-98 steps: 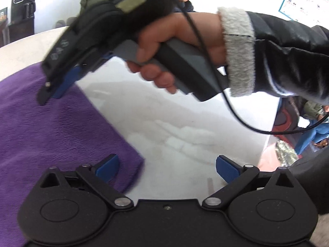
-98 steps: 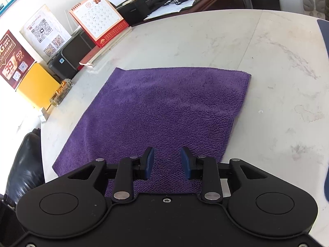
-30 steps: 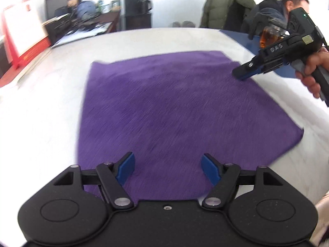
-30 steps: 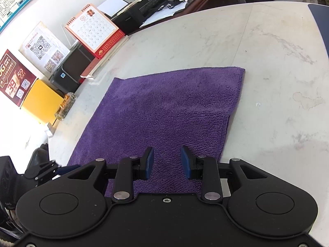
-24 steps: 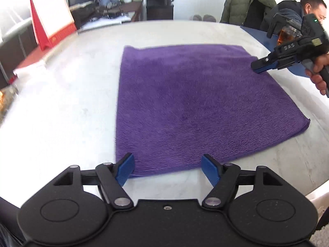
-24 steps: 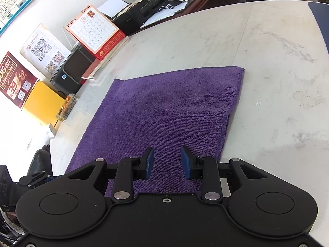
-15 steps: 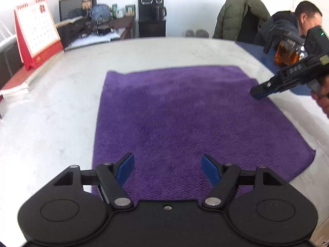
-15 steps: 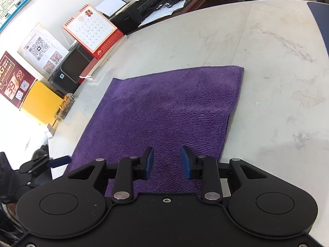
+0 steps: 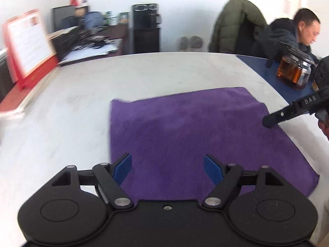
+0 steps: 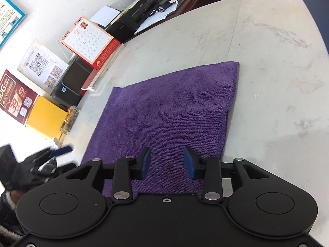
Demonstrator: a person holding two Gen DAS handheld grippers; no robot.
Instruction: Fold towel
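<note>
A purple towel [image 9: 185, 127] lies flat on the white marble table [image 9: 82, 107]; it also shows in the right wrist view [image 10: 172, 107]. My left gripper [image 9: 167, 167] is open wide and empty, over the towel's near edge by its left corner. My right gripper [image 10: 167, 162] is open by a narrower gap and empty, over another edge of the towel. The right gripper's tip shows in the left wrist view [image 9: 269, 121] at the towel's right edge. The left gripper shows blurred in the right wrist view [image 10: 61, 151] by the towel's left corner.
A glass teapot with amber tea [image 9: 294, 72] stands on a blue mat at the far right, by a seated man [image 9: 292, 37]. A red desk calendar [image 10: 88, 43], a black box [image 10: 72, 84], a yellow box [image 10: 46, 117] and a small bottle [image 10: 68, 121] line the table's left edge.
My left gripper swung from the table's side round to the towel's near edge and tilted up. My right gripper stayed over its edge and its jaws now stand slightly wider.
</note>
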